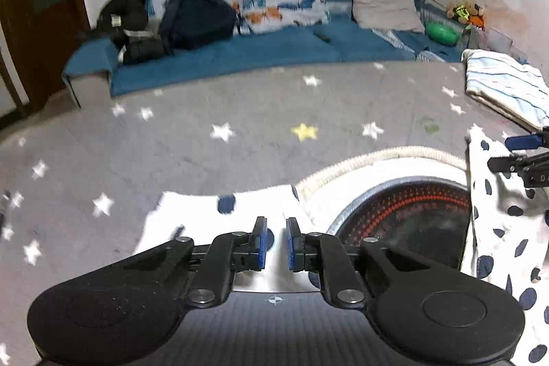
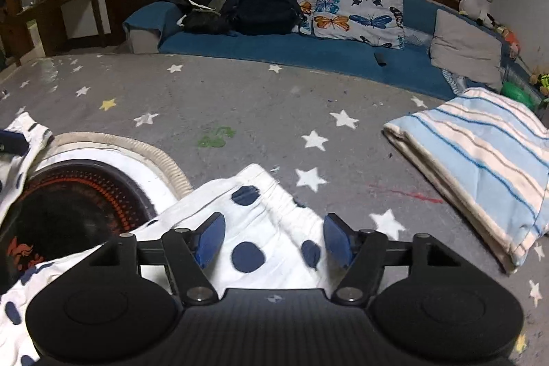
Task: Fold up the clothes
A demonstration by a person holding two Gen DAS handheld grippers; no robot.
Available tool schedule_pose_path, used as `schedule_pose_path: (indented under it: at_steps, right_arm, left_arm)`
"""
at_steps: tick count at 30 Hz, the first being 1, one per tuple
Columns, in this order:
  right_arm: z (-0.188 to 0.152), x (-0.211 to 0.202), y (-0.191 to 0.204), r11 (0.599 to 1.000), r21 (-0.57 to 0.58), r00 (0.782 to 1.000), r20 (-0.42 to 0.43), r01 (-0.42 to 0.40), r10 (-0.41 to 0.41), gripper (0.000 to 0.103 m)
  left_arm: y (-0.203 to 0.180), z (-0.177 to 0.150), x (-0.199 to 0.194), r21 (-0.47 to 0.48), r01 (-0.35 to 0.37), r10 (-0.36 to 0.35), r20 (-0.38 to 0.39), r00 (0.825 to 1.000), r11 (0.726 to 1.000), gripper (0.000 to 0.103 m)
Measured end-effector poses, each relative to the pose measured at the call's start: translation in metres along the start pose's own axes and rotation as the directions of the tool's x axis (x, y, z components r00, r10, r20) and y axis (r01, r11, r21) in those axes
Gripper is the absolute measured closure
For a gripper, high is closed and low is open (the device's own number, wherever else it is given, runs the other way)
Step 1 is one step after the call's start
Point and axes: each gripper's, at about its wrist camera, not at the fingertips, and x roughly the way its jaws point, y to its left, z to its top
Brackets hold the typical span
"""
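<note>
A white garment with navy dots [image 1: 497, 228] [image 2: 260, 228] lies on the grey star carpet, with a dark round orange-patterned print [image 1: 411, 215] [image 2: 68, 204] and a ribbed collar [image 1: 377, 160] showing. My left gripper [image 1: 276, 242] sits low over one corner of it, its blue pads [image 1: 261, 242] a narrow gap apart with cloth showing between them. My right gripper [image 2: 274, 240] is open, straddling another bunched white edge of the garment. The right gripper's tips show at the right edge of the left wrist view [image 1: 525, 153].
A folded blue-and-white striped cloth [image 2: 480, 160] [image 1: 504, 88] lies on the carpet to the right. A blue sofa [image 2: 308, 54] [image 1: 240, 54] at the back holds butterfly pillows, a black backpack [image 2: 264, 6] and a grey pillow. A wooden table [image 2: 58, 12] stands back left.
</note>
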Motion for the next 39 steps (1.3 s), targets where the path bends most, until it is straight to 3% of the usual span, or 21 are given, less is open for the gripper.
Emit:
schedule_pose_path:
  at_steps: [5, 9, 12, 13, 15, 18, 26, 31, 39]
  right_arm:
    - [0.006, 0.011, -0.009, 0.999, 0.015, 0.999, 0.007, 0.037, -0.037, 0.038]
    - [0.014, 0.022, -0.01, 0.991, -0.018, 0.99, 0.045, 0.136, -0.135, 0.031]
    - [0.019, 0.032, -0.002, 0.948, -0.129, 0.954, 0.105, 0.292, -0.28, 0.025]
    - [0.019, 0.031, 0.0, 0.94, -0.151, 0.95, 0.114, 0.306, -0.291, 0.025]
    - [0.02, 0.022, 0.0, 0.945, -0.155, 0.954, 0.13, 0.288, -0.27, 0.025]
    - [0.019, -0.001, -0.001, 0.955, -0.141, 0.961, 0.135, 0.262, -0.243, 0.025]
    - [-0.018, -0.062, 0.0, 0.987, -0.116, 0.993, 0.032, 0.115, -0.112, 0.024]
    - [-0.059, -0.094, 0.013, 0.994, -0.109, 0.999, -0.02, 0.032, -0.035, 0.024]
    - [-0.103, -0.107, 0.038, 0.988, -0.142, 0.998, -0.023, 0.056, -0.06, 0.024]
  left_arm:
    - [0.009, 0.011, 0.017, -0.151, 0.086, -0.08, 0.043, 0.996, 0.985, 0.09]
    - [0.023, 0.015, 0.024, -0.323, 0.156, -0.128, 0.107, 0.986, 0.933, 0.09]
    - [0.033, 0.016, 0.025, -0.434, 0.202, -0.154, 0.142, 0.978, 0.878, 0.09]
    - [0.035, 0.016, 0.022, -0.445, 0.211, -0.158, 0.154, 0.975, 0.87, 0.089]
    - [0.032, 0.014, 0.008, -0.414, 0.201, -0.145, 0.163, 0.976, 0.888, 0.085]
    - [0.028, 0.011, -0.015, -0.36, 0.174, -0.118, 0.174, 0.978, 0.917, 0.07]
    - [0.003, -0.039, -0.08, -0.153, 0.061, -0.039, 0.143, 0.989, 0.986, 0.058]
    - [-0.008, -0.084, -0.113, -0.119, 0.002, 0.015, 0.138, 0.99, 0.993, 0.057]
    - [-0.025, -0.135, -0.134, -0.094, -0.084, 0.095, 0.122, 0.988, 0.992, 0.059]
